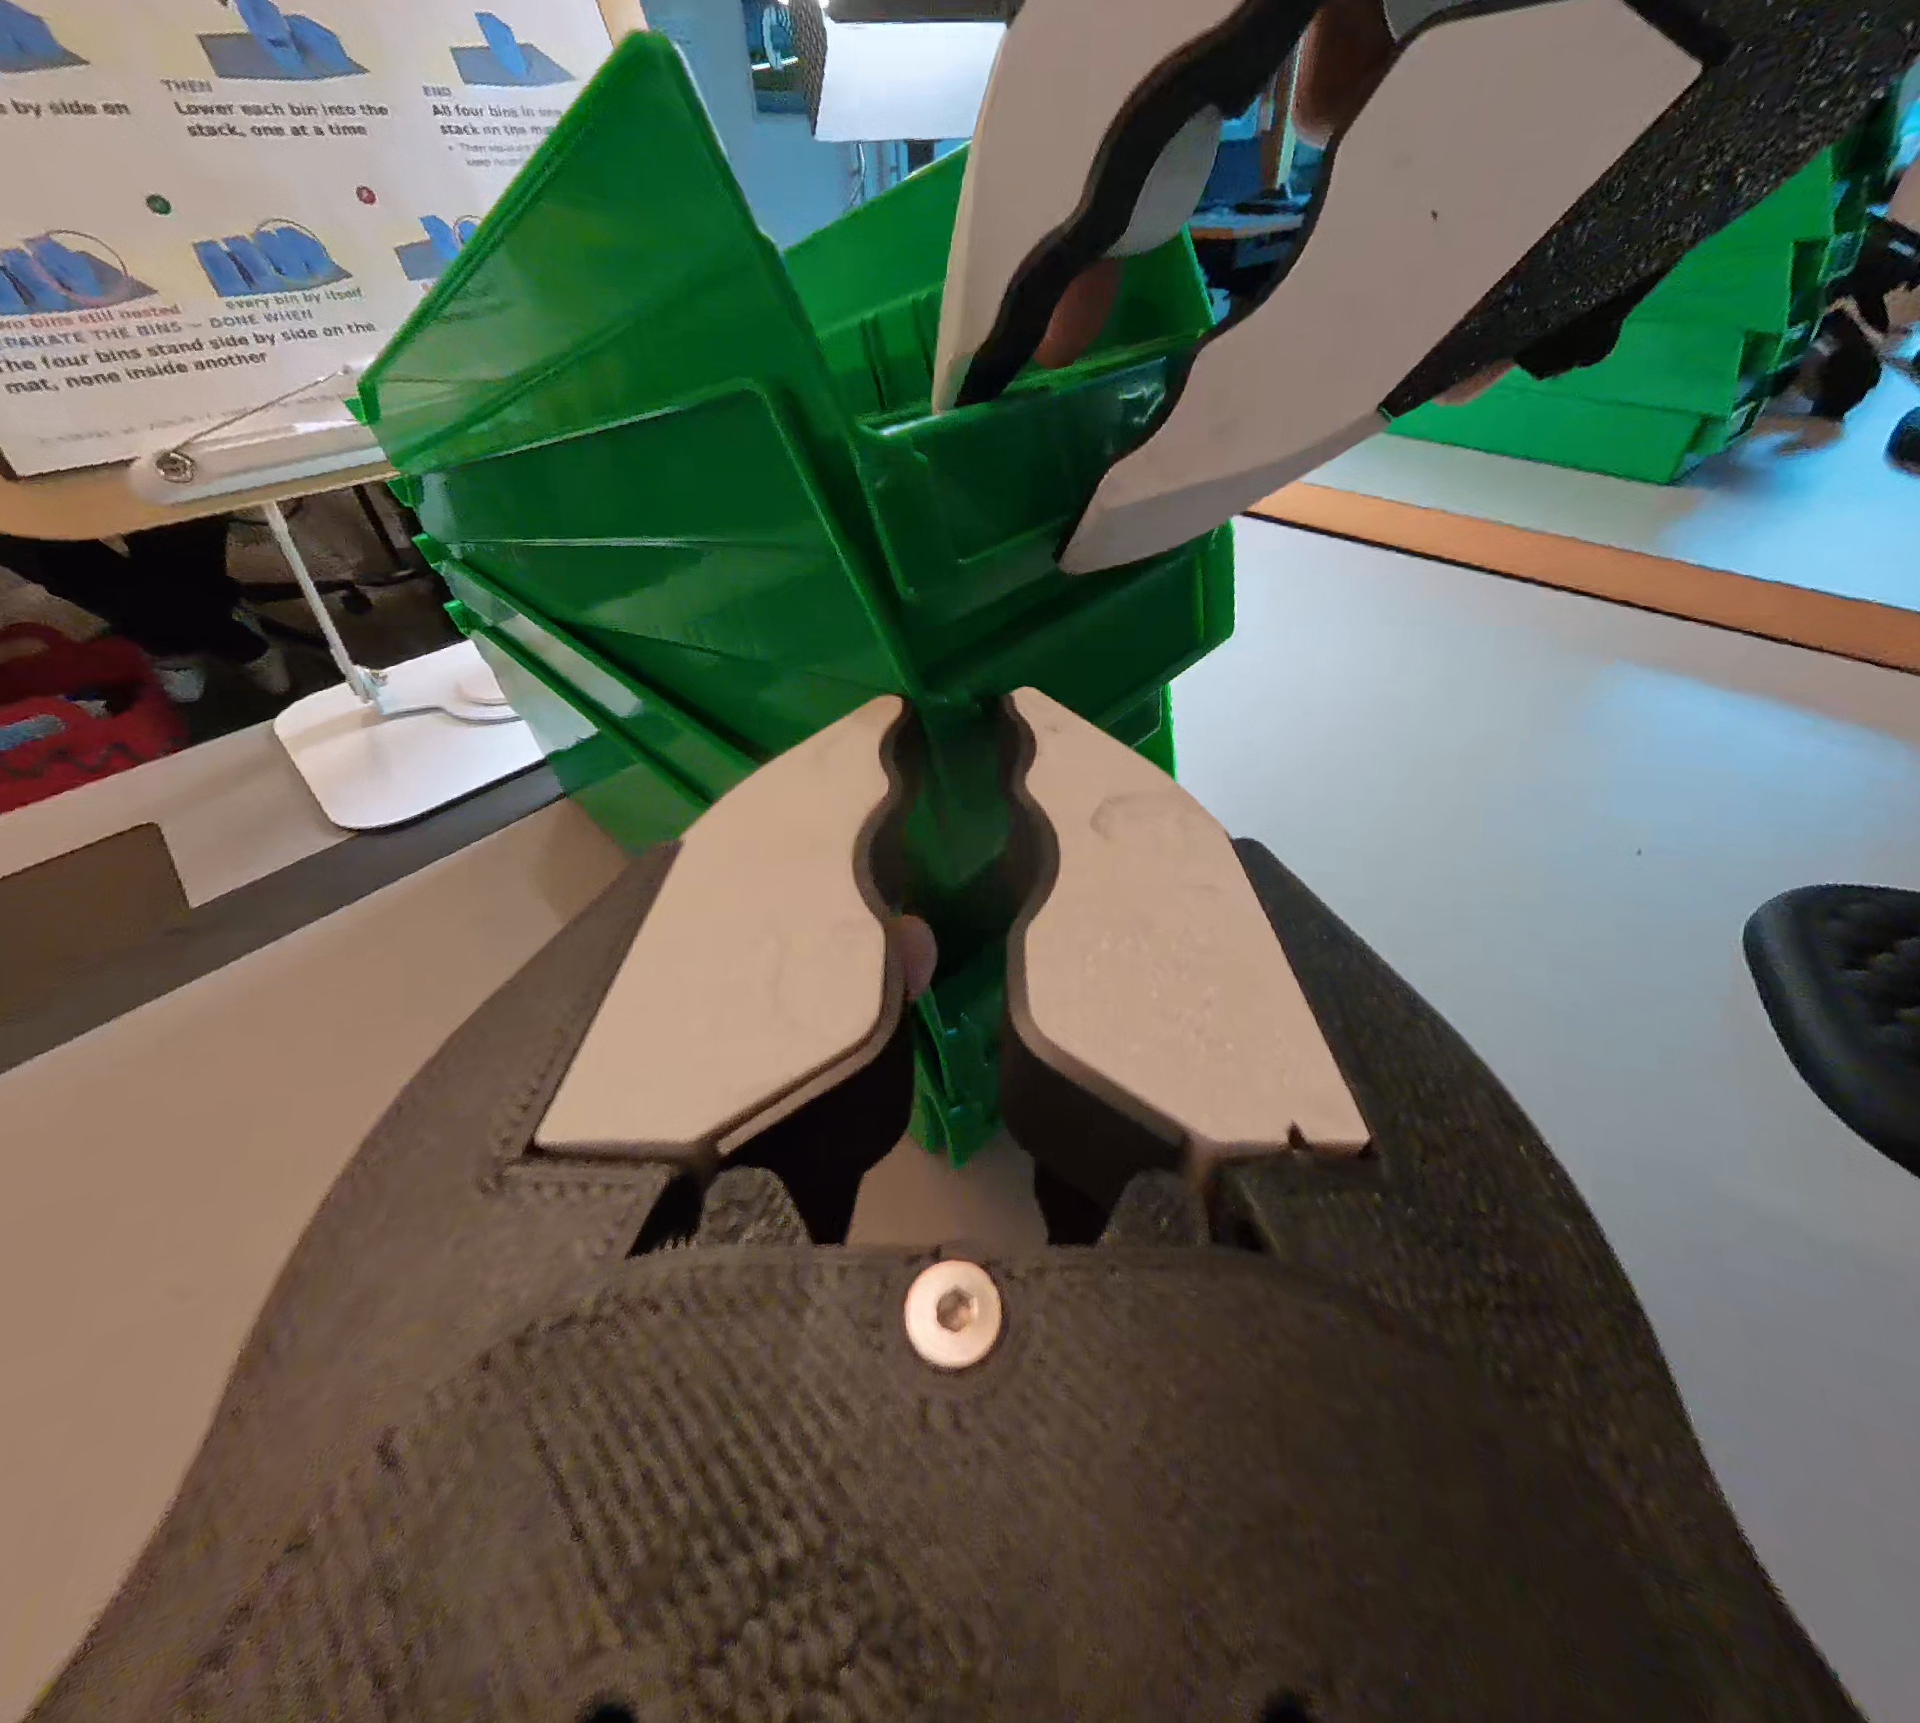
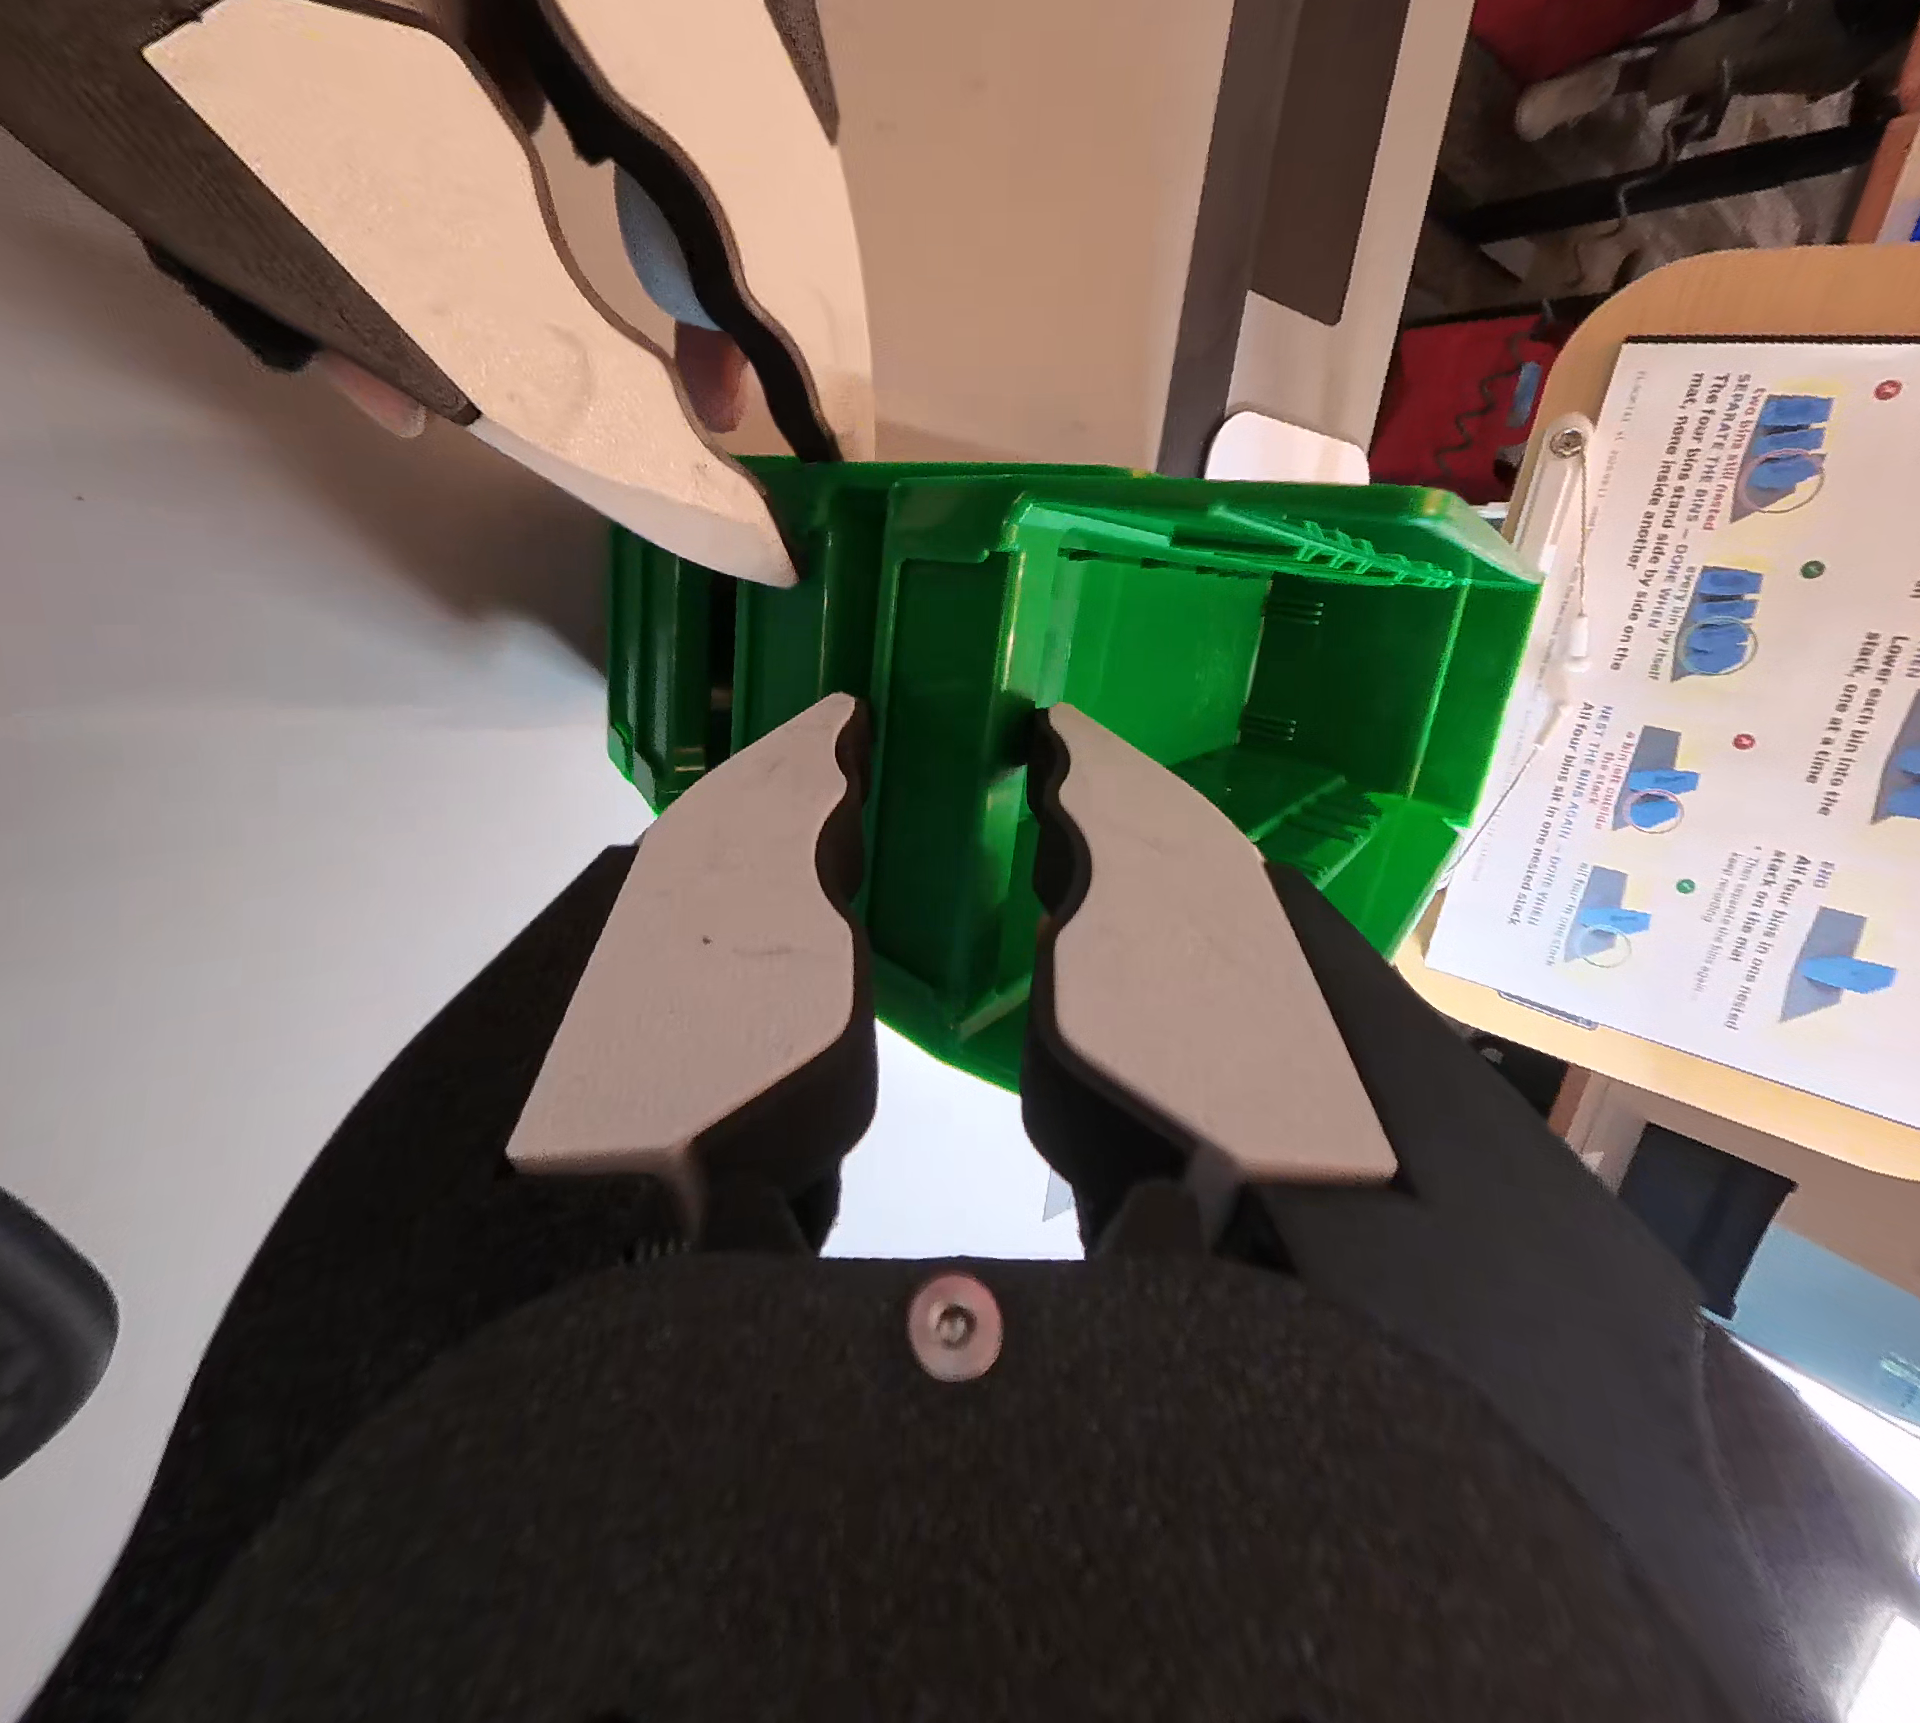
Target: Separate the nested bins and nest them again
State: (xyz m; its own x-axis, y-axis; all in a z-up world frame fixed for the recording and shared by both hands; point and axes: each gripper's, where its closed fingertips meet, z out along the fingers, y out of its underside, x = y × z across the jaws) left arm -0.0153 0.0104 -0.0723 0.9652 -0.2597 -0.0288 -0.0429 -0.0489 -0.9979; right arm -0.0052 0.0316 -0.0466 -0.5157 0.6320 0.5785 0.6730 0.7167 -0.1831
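Bins [image 1: 727,468], green plastic and nested in a stack of several, stand on the pale table [image 1: 1558,894], filling the centre of the left wrist view. The uppermost bin [image 2: 1247,717] sits tilted out of line with the ones beneath; its open mouth faces 3 o'clock in the right wrist view. An instruction sheet [image 1: 260,115] on a stand is at 10 o'clock in the left view, just behind the stack.

Left gripper [image 1: 961,707]: jaws closed on a thin green edge at the lower corner of the stack, at 6 o'clock of it. Right gripper [image 2: 945,717]: jaws closed across the front lip wall of the uppermost bin; in the left view it enters from 1 o'clock.

Judged stage: separating the top bin, one gripper anchoring, the other lifting.

Risks:
- Tilted bin may wedge in the one below, so the pull drags two bins up together.
- Left grip is on a narrow edge; a sideways pull could slip it and topple the stack.
- A toppled stack would strike the stand close behind.
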